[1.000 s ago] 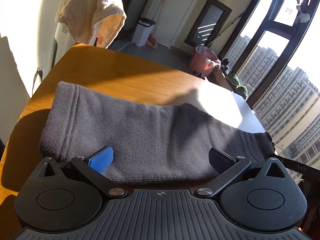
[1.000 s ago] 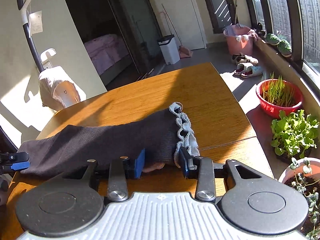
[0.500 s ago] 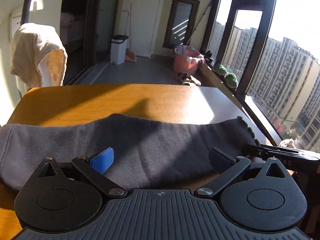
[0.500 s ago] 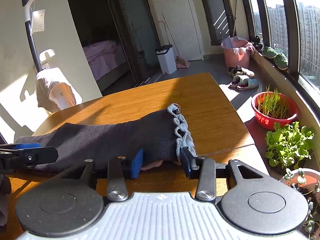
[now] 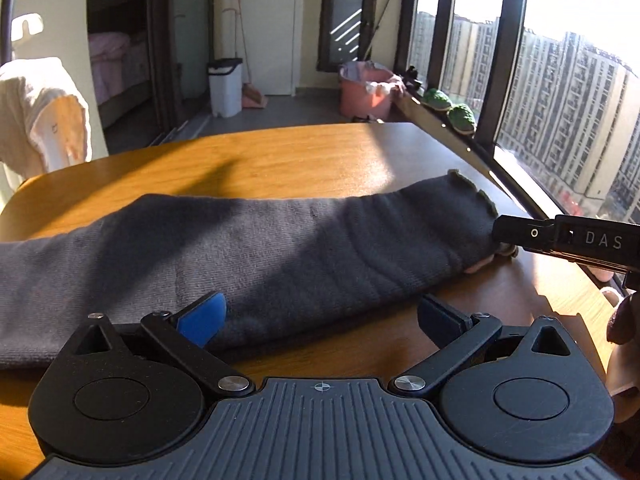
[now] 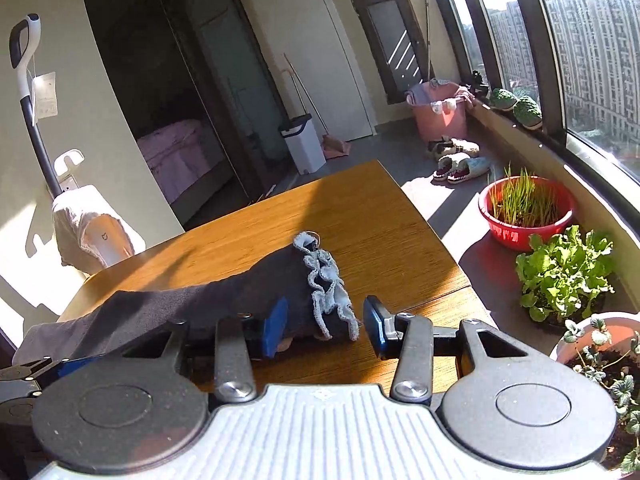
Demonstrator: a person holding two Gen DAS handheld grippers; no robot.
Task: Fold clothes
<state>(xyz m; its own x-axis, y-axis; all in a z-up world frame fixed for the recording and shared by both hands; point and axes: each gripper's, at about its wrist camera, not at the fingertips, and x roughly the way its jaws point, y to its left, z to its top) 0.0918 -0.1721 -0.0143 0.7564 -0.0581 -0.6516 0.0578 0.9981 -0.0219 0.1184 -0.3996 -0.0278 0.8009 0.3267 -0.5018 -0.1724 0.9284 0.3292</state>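
A long dark grey knit garment (image 5: 280, 248) lies stretched across the wooden table (image 5: 280, 160), its frilled cuff (image 5: 476, 200) at the right end. My left gripper (image 5: 320, 312) stands open wide at the garment's near edge, the blue pad (image 5: 204, 316) resting by the cloth, nothing pinched. In the right wrist view the garment (image 6: 200, 300) ends in the pale frilled cuff (image 6: 328, 292), which sits between the jaws of my right gripper (image 6: 324, 328). The left pad touches the cloth; the right pad stands clear of it. The right gripper's finger (image 5: 560, 240) shows beside the cuff.
A cloth-draped appliance (image 5: 40, 116) stands beyond the table's left end. A white bin (image 5: 226, 86) and pink bucket (image 5: 366, 92) sit on the floor behind. Potted plants (image 6: 524, 212) (image 6: 560, 272) line the window side right of the table. A hand (image 5: 620, 320) shows at right.
My left gripper has slid right along the garment and rolled level, so the cuff and the right gripper now show. The right gripper's jaws have widened a little around the cuff.
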